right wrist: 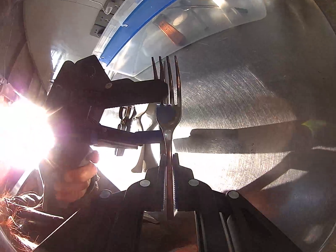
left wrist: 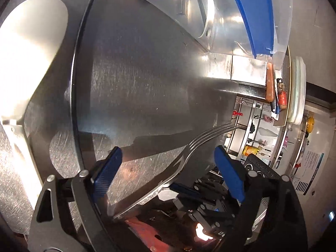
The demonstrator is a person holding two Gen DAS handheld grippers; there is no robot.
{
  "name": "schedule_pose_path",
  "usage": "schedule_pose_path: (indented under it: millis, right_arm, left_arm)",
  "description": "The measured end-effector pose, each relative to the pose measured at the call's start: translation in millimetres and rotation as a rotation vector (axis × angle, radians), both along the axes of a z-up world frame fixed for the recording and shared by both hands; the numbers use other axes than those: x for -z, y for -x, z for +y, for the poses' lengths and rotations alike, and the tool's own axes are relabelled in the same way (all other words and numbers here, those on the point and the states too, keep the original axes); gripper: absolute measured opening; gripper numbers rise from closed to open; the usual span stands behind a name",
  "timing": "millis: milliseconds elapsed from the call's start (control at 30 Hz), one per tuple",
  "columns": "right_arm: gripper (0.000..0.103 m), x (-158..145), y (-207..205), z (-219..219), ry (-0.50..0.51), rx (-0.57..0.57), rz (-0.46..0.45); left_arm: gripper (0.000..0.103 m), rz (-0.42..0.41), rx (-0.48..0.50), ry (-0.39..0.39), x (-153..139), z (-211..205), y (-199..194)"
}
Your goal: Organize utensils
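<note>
My right gripper (right wrist: pixel 168 159) is shut on the handle of a steel fork (right wrist: pixel 169 109), tines pointing away, held above the steel counter (right wrist: pixel 241 96). The same fork (left wrist: pixel 197 145) crosses the left wrist view between my left gripper's (left wrist: pixel 168 166) blue pads (left wrist: pixel 109 168), which stand wide apart and touch nothing. The left gripper also shows in the right wrist view (right wrist: pixel 161 111), its fingers on either side of the fork's head. A clear plastic bin (right wrist: pixel 189 21) with a blue rim lies beyond, with a wooden-handled utensil (right wrist: pixel 171 32) inside.
A white object (left wrist: pixel 27 48) stands at the left of the counter. Wooden-handled tools (left wrist: pixel 271 84) and a lidded container (left wrist: pixel 298 88) sit by the bin's end. Strong glare (right wrist: pixel 23 130) blinds the left of the right wrist view. The counter edge (left wrist: pixel 142 197) runs below the fork.
</note>
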State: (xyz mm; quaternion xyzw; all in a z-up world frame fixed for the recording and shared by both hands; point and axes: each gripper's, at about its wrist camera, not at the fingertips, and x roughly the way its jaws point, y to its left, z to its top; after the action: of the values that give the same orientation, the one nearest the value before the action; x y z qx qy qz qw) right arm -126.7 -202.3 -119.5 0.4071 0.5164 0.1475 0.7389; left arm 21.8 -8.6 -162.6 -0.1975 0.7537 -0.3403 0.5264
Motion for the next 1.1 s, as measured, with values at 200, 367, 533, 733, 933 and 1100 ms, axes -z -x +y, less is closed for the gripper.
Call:
schedule_pose_path:
  millis: [200,367,533,733,933,1100]
  right_arm:
    - [0.001,-9.5,9.5,-13.7,-0.001,0.044,-0.044]
    - [0.012,1.7,8.5,-17.4,0.064,0.029,0.049]
    - [0.037,13.3,19.3,-18.8,0.139,0.066,0.144]
    - [0.037,15.7,27.7,-28.8,0.283,0.186,0.099]
    - [0.031,28.7,20.9,-50.7,0.102,0.269,0.038]
    - [0.006,39.0,12.5,-55.8,-0.031,0.291,0.056]
  left_arm:
    - [0.007,-0.033,0.038,-0.038,3.9,-15.5,11.7]
    - [0.006,-0.078,0.014,-0.107,3.1,-11.8,4.9]
    - [0.007,-0.134,0.065,-0.139,-7.3,-11.1,-0.2]
    - [0.066,-0.180,0.045,-0.084,-20.2,1.6,-9.4]
    - [0.066,-0.317,0.156,0.025,-46.4,9.3,-9.6]
    - [0.066,-0.468,0.391,0.005,-55.7,5.3,17.4]
